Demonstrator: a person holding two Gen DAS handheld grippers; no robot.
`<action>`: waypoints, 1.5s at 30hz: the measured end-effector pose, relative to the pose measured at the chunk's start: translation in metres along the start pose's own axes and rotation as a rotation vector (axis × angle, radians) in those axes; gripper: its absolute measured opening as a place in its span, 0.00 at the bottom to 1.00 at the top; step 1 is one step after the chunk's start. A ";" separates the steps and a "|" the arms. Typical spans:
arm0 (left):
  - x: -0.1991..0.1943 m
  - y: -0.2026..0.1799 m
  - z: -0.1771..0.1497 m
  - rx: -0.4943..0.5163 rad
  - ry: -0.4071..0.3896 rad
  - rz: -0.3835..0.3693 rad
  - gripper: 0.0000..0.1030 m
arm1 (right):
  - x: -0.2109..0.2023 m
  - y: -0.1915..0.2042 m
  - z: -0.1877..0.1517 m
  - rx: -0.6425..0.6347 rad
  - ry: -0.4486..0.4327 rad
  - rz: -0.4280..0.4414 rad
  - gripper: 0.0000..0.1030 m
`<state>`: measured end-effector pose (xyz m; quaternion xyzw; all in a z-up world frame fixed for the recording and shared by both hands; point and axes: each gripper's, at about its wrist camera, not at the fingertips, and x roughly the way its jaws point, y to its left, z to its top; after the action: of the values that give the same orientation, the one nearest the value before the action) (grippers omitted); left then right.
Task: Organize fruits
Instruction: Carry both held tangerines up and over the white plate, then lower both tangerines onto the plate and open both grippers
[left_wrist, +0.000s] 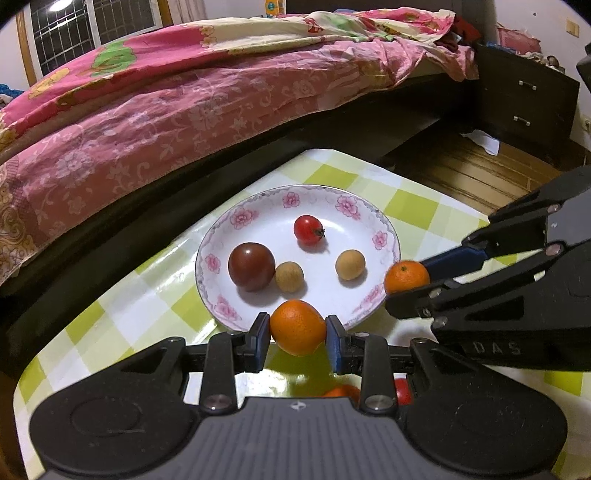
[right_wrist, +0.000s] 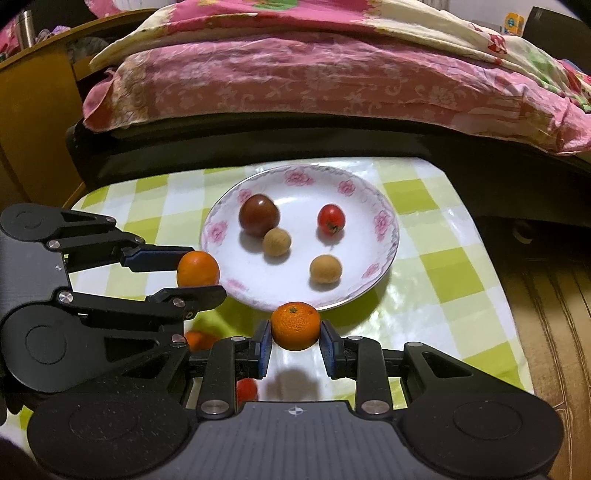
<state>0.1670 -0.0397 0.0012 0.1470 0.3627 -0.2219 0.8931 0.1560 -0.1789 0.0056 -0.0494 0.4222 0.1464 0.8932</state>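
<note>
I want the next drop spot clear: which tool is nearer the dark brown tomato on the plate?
Left. The left tool, shut on an orange, sits at the plate rim just in front of the dark brown tomato. The right tool holds its orange beyond the opposite rim.

black tool with blue pads, silver screws, "das" lettering.

My blue-padded black fingers frame orange mandarins, near a white plate with pink flowers on the green-and-white checked table, beside a pink floral bedspread.
</note>
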 end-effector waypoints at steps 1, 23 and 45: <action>0.002 0.001 0.001 -0.001 0.004 0.001 0.38 | 0.001 -0.002 0.001 0.004 -0.006 -0.001 0.24; 0.031 0.014 0.006 -0.054 0.029 0.020 0.38 | 0.033 -0.011 0.018 -0.003 -0.050 -0.017 0.24; 0.037 0.015 0.007 -0.063 0.026 0.034 0.38 | 0.041 -0.011 0.019 -0.013 -0.059 -0.035 0.25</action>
<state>0.2023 -0.0405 -0.0187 0.1277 0.3786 -0.1932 0.8961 0.1981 -0.1764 -0.0145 -0.0585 0.3938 0.1350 0.9073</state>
